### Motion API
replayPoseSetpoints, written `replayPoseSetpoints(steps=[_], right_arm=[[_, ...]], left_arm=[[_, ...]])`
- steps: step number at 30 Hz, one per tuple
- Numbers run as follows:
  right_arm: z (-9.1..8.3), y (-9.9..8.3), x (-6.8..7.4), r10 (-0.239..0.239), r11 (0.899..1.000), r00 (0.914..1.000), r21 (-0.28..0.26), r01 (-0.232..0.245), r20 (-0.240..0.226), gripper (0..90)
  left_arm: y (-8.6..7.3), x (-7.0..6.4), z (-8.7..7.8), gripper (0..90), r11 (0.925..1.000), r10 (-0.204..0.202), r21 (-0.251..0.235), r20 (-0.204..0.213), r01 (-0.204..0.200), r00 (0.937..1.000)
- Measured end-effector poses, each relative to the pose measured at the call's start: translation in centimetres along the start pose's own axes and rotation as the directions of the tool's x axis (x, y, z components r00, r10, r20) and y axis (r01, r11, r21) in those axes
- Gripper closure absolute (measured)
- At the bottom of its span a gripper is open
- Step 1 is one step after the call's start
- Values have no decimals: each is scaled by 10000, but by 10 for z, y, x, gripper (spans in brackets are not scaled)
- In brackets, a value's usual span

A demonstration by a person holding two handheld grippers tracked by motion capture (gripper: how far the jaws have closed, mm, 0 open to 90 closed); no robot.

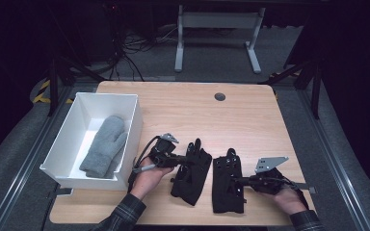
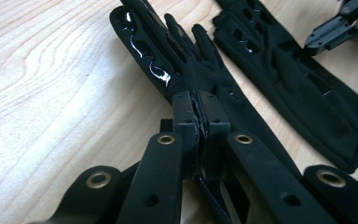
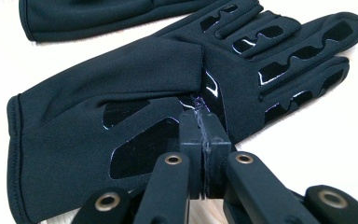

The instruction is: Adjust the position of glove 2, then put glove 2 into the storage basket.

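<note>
Your left hand-held gripper [image 2: 199, 105]: jaws pressed together on a fold of the left black glove [image 2: 186, 65], at its palm area; in the high view you hold it [image 1: 180, 158] at that glove's left edge.
Your right hand-held gripper [image 3: 200, 116]: jaws closed on a pinch of the right black glove [image 3: 135, 98], near the base of its thumb; the fabric caught there looks thin, so how much is gripped is hard to judge.
Left black glove: lies flat on the tabletop [image 1: 241, 115], fingers pointing away from you, cuff toward you; shiny grip strips run along its fingers.
Right black glove: just beside the other glove, apart from it, cuff toward you, grip-patterned side up.
Your hands: left hand [image 1: 147, 175] and right hand [image 1: 289, 197] come in from the near edge, plaid sleeves at both wrists.
White bin [image 1: 132, 130]: at the tabletop's left side, near the left glove.
Grey mitten [image 1: 103, 144]: lies inside the bin, tilted against its floor.
</note>
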State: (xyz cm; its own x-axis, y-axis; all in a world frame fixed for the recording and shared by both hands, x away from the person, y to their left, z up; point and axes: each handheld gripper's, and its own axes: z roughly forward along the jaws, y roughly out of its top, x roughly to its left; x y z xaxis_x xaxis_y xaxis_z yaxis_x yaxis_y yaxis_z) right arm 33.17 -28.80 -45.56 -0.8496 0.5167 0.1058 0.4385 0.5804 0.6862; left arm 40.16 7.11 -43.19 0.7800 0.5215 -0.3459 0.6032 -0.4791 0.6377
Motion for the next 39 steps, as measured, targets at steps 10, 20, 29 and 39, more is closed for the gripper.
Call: replayPoseSetpoints(steps=[10, 20, 29, 39], right_arm=[[4, 3, 2, -43, 10000, 10000, 38, 44, -88, 900], [12, 12, 7, -123, 9999, 9999, 58, 124, -95, 900], [26, 25, 12, -334, 9994, 9994, 84, 335, -43, 900], [43, 40, 20, -598, 9982, 9981, 58, 598, -133, 900]], left_arm=[[2, -10, -5, 879, 9998, 152, -157, 374, -146, 9992], [9, -16, -8, 879, 9986, 156, -516, 1145, -97, 9933], [13, -14, -13, 880, 9972, 53, -741, 1485, 58, 9889], [26, -21, -7, 880, 9973, 221, -723, 1611, -106, 9867]])
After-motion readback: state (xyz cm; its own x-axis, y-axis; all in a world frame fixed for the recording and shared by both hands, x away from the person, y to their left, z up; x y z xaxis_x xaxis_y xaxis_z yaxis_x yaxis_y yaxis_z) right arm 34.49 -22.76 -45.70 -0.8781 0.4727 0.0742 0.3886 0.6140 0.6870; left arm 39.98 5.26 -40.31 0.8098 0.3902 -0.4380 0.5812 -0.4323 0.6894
